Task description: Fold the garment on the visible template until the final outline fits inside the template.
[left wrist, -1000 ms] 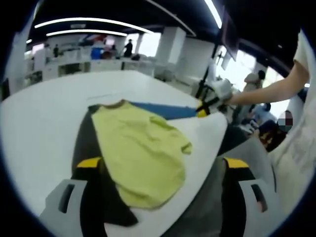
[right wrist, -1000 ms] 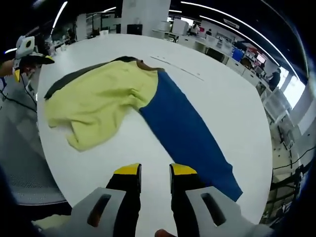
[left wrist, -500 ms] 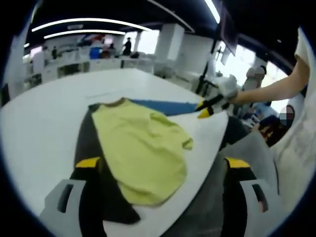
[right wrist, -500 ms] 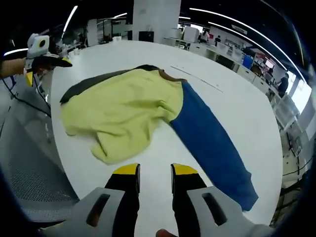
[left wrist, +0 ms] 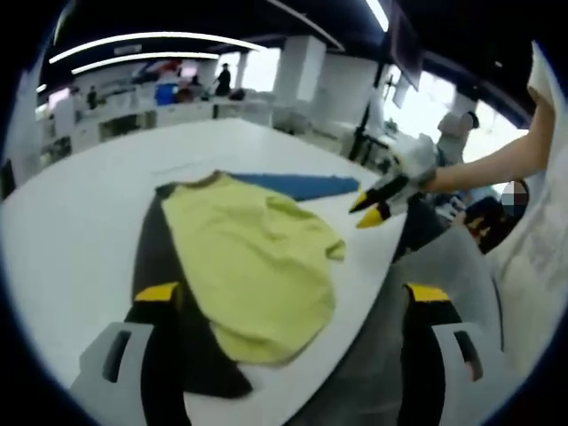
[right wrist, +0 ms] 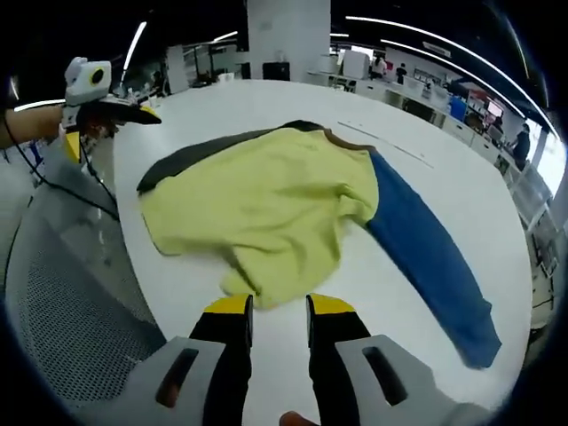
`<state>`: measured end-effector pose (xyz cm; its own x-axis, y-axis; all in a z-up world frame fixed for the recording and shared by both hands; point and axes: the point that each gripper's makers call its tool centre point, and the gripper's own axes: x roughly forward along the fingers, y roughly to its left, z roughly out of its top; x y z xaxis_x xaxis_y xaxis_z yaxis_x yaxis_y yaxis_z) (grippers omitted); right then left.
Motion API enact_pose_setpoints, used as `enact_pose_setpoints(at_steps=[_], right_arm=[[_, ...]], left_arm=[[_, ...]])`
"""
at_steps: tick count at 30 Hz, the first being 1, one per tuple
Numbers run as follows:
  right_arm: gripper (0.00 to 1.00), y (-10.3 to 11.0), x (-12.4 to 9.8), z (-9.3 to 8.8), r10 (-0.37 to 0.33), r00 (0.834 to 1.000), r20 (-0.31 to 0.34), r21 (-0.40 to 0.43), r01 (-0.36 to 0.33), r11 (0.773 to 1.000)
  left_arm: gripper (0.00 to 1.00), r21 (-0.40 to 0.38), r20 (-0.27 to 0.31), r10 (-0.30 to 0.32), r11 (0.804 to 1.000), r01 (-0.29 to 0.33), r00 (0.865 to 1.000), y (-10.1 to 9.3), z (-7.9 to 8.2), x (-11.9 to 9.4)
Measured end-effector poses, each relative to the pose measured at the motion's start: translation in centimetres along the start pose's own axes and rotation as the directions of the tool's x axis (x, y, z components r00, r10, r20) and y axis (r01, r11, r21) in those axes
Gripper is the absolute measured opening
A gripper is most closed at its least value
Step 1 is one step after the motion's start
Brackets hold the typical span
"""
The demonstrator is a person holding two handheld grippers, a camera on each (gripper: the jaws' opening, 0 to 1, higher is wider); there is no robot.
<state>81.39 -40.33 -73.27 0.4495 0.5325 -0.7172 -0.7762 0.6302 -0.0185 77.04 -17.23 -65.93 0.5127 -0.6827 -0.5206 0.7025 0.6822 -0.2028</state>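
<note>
Right gripper view: a big white table (right wrist: 426, 222) holds everything. On it lies the yellow garment (right wrist: 257, 200), spread out and a bit bunched near my side. A dark template (right wrist: 191, 155) peeks out from under its far left edge, and a blue sleeve (right wrist: 435, 257) runs off to the right. My right gripper (right wrist: 278, 324) hangs just above the bare table, close to the yellow hem, touching nothing. Its 2 jaws are close together with a small gap and hold nothing. My left gripper (right wrist: 111, 106) floats far off at the table's left edge.

In the left gripper view, my left gripper (left wrist: 293, 302) has its 2 jaws spread wide, with nothing between them.
</note>
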Motion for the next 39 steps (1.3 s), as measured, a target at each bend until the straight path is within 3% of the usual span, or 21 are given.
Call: enact_pose_setpoints(at_steps=[18, 24, 30, 39], right_arm=[[0.22, 4.7, 2.5, -0.1, 0.078, 0.997, -0.012, -0.008, -0.079, 0.997], [0.23, 5.9, 4.9, -1.3, 0.122, 0.99, -0.072, -0.019, -0.123, 0.992], [0.22, 5.7, 5.6, -0.9, 0.109, 0.992, -0.067, -0.019, -0.111, 0.994], [0.12, 4.4, 5.9, -1.0, 0.062, 0.995, -0.076, -0.132, -0.072, 0.989]], left_arm=[[0.99, -0.032, 0.0, 0.005, 0.999, -0.005, 1.0, 0.1, -0.4, -0.2], [0.99, -0.034, 0.0, 0.021, 0.999, -0.021, 1.0, 0.7, -0.5, -0.7], [0.99, -0.032, -0.008, 0.039, 0.999, -0.039, 0.999, 1.5, -0.7, -1.6], [0.99, -0.045, -0.001, 0.04, 0.998, -0.04, 0.999, 1.4, -0.8, -1.5]])
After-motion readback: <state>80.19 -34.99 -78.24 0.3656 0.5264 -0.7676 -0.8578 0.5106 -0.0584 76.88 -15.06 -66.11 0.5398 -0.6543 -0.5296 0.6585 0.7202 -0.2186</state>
